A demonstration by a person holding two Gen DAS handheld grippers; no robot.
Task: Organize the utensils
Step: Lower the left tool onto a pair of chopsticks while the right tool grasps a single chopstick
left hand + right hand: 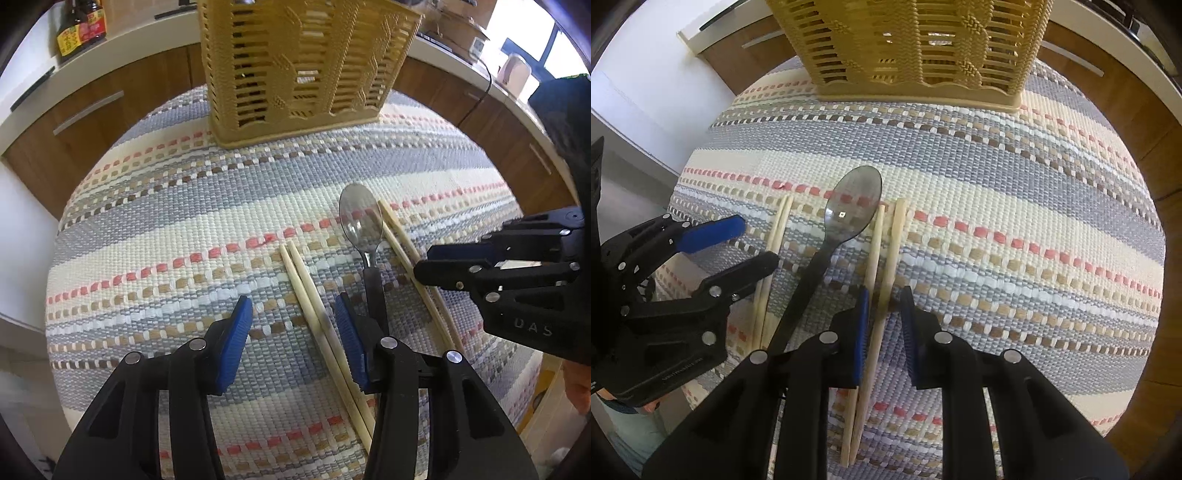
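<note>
On the striped woven mat (1015, 177), the right gripper (884, 306) narrows around the right chopstick pair (882, 258); it should squeeze both sticks evenly. The left gripper (293, 314) hangs half-open, empty.

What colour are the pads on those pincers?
Blue pads, on black fingers; clearest in the left wrist view.

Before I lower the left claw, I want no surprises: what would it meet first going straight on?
Likely the left chopstick pair, lying between the open claw's pads on the mat; depth is unclear.

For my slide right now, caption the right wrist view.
Right gripper closing around chopstick pair beside spoon.
</note>
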